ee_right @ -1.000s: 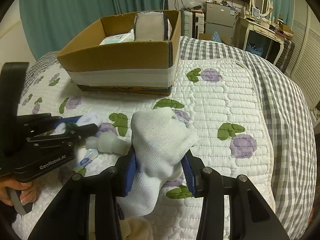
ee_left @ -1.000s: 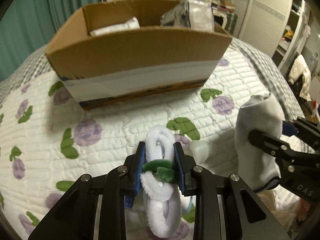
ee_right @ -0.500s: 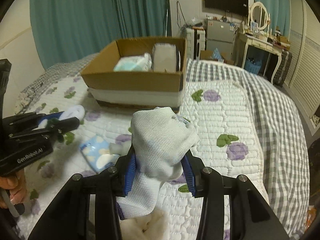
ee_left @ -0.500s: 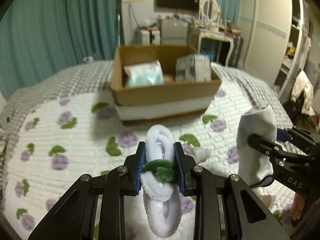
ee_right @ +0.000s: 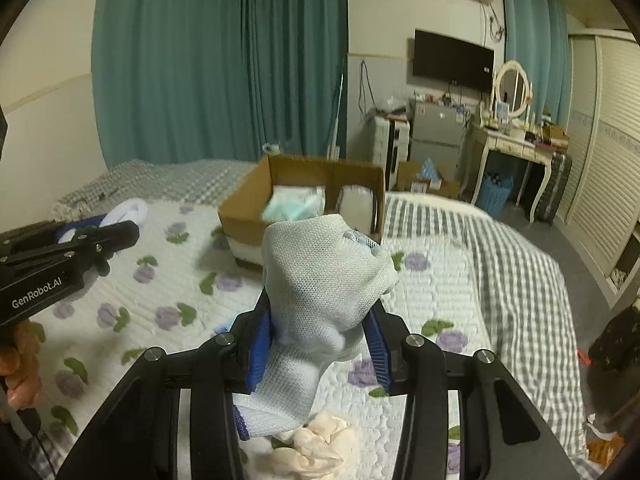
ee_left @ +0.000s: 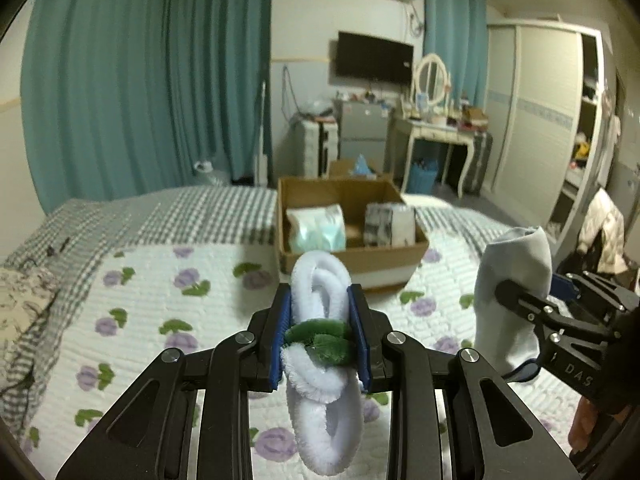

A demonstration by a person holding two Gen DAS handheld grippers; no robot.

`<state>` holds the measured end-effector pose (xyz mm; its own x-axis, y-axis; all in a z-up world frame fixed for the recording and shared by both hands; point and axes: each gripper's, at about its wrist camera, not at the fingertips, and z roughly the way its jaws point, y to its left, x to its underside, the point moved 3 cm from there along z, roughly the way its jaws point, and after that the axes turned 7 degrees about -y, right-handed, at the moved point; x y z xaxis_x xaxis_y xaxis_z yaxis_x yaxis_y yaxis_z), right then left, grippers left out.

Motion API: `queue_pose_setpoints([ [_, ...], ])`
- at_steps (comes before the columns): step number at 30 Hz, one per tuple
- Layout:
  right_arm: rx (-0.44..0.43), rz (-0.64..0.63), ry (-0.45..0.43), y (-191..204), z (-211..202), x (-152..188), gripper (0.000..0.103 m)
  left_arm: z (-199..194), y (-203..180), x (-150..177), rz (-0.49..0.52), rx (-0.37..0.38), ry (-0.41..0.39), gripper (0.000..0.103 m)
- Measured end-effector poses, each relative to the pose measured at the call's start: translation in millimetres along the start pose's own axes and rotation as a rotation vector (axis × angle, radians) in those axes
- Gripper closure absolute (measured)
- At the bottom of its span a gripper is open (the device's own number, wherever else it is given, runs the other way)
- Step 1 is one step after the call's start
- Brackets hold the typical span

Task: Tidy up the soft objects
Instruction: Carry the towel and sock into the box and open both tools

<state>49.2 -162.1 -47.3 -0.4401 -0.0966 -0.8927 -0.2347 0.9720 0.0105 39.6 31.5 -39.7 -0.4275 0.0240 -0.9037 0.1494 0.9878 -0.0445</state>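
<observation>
White fuzzy loops (ee_left: 320,312) with a green band are clamped in the left gripper (ee_left: 320,332) and a pale mesh sock (ee_right: 320,280) in the right gripper (ee_right: 320,336), both above the quilt (ee_left: 160,280), short of the cardboard box (ee_left: 352,256).

Cardboard box (ee_left: 352,258) on the quilt (ee_left: 160,300), two packs (ee_left: 316,228) inside; dresser (ee_left: 436,136) behind.

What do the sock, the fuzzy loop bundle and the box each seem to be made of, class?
Sock: pale knit fabric, matte; a fine mesh weave shows.
Loop bundle: probably chenille or plush cord, white with a green band; fuzzy pile.
Box: brown cardboard, matte; a white band along its base, perhaps tape.
</observation>
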Motion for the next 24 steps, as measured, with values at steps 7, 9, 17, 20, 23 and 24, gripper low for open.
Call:
queue_pose_setpoints([
  [7,-0.009,-0.023,-0.106,9,-34,-39,0.061,-22,1,-24,0.008,-0.02,-0.082,0.076],
  [9,-0.018,-0.024,-0.13,10,-40,-50,0.061,-25,1,-29,0.004,-0.019,-0.099,0.076],
  [17,-0.04,-0.064,-0.201,17,-41,-93,0.061,-13,4,-49,0.003,-0.02,-0.131,0.076],
  [20,-0.043,-0.067,-0.218,15,-39,-106,0.061,-4,4,-57,0.005,-0.021,-0.13,0.076],
  [23,-0.042,-0.072,-0.23,14,-33,-119,0.061,6,3,-65,0.004,-0.019,-0.132,0.076],
  [24,-0.04,-0.072,-0.236,14,-29,-124,0.061,11,3,-70,0.004,-0.02,-0.135,0.076],
])
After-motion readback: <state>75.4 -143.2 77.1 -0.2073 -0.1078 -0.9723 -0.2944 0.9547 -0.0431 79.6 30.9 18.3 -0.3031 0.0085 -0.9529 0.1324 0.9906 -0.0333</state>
